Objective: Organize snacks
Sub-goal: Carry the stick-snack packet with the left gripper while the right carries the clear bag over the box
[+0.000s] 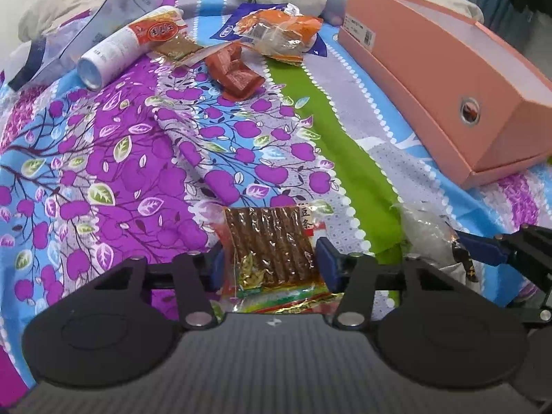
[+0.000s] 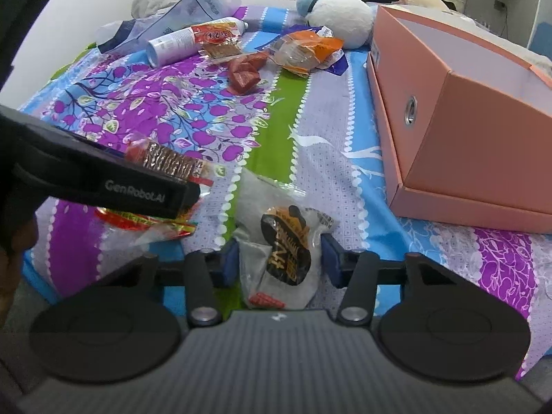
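**Two slippery packets, both grips shallow**

Left wrist view: left hand-held gripper [image 1: 269, 262] is clamped on a bean-strip packet [image 1: 270, 245] at 6 o'clock; glossy film may slide out.

Right wrist view: right hand-held gripper [image 2: 281, 258] pinches a clear pastry bag [image 2: 286, 252]; pink box [image 2: 465, 110] at 2 o'clock, loose film could tear.

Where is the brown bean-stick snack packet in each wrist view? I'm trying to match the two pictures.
Left wrist: brown bean-stick packet at bottom centre, between that gripper's jaws.
Right wrist: same packet at middle left, partly hidden behind the other gripper's black body.
Shared landmark: pink box on the right.
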Motion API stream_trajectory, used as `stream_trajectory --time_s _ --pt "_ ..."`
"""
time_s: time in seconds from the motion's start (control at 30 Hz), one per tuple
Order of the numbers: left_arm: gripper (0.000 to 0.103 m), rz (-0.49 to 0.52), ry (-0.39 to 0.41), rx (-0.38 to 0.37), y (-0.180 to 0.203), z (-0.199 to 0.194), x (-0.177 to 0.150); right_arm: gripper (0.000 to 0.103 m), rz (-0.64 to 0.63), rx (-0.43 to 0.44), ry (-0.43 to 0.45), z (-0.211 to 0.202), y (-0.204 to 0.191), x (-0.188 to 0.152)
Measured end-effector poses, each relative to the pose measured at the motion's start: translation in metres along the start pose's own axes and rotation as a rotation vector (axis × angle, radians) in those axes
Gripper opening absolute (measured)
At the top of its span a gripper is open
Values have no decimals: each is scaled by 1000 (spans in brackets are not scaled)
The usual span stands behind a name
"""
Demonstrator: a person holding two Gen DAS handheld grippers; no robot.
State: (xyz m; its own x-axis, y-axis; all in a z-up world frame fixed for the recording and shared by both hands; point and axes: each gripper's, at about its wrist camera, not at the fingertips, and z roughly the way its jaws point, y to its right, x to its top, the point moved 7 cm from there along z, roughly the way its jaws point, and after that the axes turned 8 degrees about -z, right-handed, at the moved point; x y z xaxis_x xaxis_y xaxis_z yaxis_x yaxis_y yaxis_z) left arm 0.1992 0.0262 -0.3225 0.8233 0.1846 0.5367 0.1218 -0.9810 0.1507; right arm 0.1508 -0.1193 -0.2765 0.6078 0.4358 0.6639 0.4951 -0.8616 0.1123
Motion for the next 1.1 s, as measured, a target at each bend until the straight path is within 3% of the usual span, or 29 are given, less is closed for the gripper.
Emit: stream_trajectory --time_s 0.23,0.43,1.1 --pt "56 -103 25 -46 -6 -23 0 51 33 -8 22 -16 12 2" --pt "56 -134 69 -75 -3 -53 13 51 58 5 67 -38 18 16" --pt "56 -113 263 -181 50 -147 66 51 109 -31 250 -115 55 64"
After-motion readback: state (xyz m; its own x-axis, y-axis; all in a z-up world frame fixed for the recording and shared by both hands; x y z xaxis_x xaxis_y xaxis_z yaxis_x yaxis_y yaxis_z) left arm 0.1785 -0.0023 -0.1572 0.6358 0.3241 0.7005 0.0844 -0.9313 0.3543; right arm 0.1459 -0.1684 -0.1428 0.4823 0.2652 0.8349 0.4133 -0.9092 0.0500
